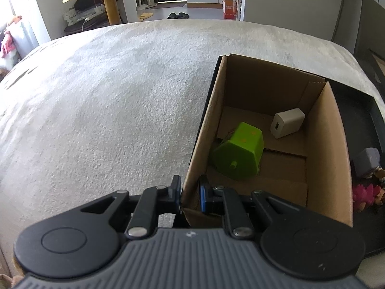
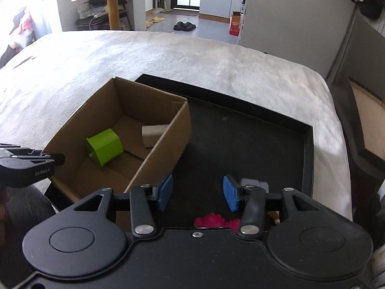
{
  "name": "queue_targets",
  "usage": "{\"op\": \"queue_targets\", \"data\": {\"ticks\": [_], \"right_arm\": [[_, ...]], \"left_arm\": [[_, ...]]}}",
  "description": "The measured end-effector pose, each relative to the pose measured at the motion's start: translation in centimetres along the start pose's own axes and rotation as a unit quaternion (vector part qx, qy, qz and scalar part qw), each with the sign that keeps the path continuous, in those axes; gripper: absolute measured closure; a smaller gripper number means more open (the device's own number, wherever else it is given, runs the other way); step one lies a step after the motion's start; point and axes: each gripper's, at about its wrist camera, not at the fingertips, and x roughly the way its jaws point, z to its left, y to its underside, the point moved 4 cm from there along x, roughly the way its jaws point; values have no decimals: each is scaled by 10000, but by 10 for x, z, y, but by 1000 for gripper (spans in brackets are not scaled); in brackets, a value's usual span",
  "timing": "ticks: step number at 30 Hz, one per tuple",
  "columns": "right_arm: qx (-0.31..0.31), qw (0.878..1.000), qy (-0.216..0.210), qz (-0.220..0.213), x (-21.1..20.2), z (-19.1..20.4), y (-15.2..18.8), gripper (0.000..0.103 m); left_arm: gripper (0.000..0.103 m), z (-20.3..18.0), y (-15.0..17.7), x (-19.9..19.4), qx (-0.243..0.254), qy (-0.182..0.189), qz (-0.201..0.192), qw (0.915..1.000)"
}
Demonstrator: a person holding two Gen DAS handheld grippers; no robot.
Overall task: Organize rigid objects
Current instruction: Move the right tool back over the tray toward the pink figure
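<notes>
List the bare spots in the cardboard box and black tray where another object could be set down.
Box: bare floor near its front wall, before the green block; the back holds the white charger. Tray: bare middle and far side; crowded at its near edge by pink toy.

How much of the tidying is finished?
Done: the green block and the white charger lie in the cardboard box. In hand: the left gripper pinches the box's wall; the right gripper is open and empty. Left: a pink toy and a grey block on the black tray.
</notes>
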Motion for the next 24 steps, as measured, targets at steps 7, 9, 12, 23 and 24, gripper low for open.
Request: {"op": "queue_targets", "data": {"ticks": [7,9,12,23,24], "right_arm": [[215,9998,6,15,-3,-19,15,56],[285,9996,9,18,-2,-24,19,56],[432,9991,-13,14,-2,-31,26,56],[607,9979,-24,213,11,-47,54,56],[635,9977,-35,243,13,-48,56,56]], "left_arm": [[88,-6,0,-1,222,-196,14,9996],[88,-8,0,-1,267,-246,16,9993],[87,-10,1,-2,353,-307,1,9989],[87,-15,2,-3,500,-450,-46,9977],[87,-16,2,-3,516,-467,-46,9976]]}}
